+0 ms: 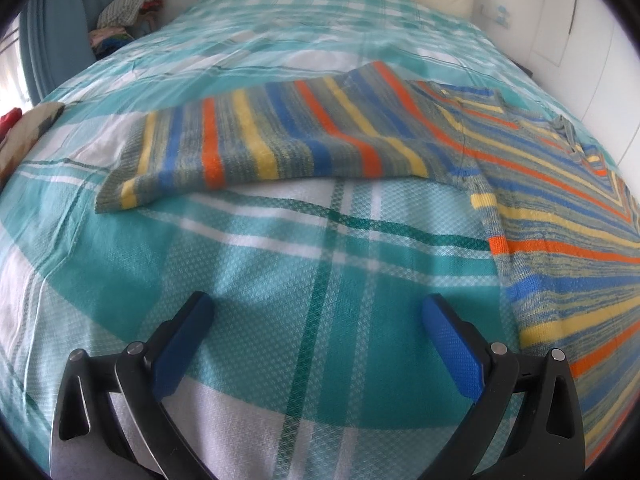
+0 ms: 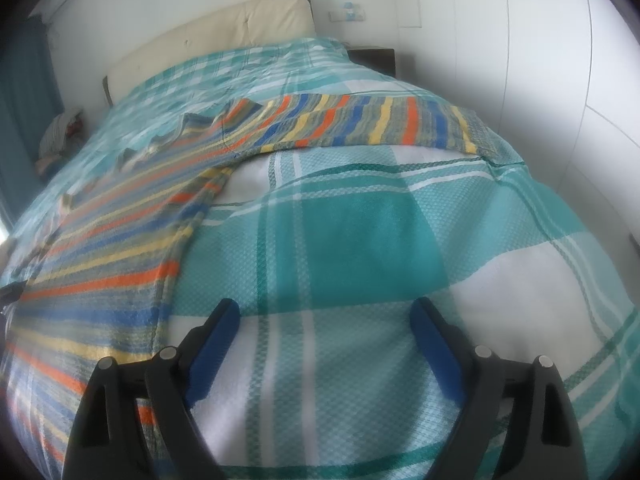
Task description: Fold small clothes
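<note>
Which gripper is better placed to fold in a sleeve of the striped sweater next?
Roughly even. The sweater lies spread flat; each open gripper, left and right, hovers over bare bedspread facing its own outstretched sleeve. Left sleeve looks slightly nearer than right sleeve.

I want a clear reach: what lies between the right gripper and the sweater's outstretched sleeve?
Only bare checked bedspread lies between the open right gripper and the striped sleeve, as the right wrist view shows.
</note>
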Available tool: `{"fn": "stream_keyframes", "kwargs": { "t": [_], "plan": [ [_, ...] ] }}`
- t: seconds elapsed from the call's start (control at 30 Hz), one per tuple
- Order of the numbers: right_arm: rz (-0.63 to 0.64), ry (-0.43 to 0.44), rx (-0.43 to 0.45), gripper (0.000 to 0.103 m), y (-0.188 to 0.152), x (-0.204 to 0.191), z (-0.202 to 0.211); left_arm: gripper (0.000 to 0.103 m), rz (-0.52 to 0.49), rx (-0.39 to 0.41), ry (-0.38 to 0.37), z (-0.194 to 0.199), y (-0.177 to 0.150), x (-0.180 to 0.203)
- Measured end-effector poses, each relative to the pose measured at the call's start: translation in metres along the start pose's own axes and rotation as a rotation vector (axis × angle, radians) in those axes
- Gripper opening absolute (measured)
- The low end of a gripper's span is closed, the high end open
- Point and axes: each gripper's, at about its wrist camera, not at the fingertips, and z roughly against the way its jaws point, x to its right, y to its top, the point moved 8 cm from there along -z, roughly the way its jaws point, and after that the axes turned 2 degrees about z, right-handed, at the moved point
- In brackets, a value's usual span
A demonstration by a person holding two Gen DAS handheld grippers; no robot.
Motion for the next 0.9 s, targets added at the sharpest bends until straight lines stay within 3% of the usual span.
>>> {"fn": "stream_keyframes", "kwargs": {
  "t": [0.9],
  "plan": [
    [0.008,-0.002,-0.002,0.089,0.0003,-0.0013,-0.0009,0.103,-0.001,0.001,0.001,0.0003,-0.0003,0.0]
  ]
}}
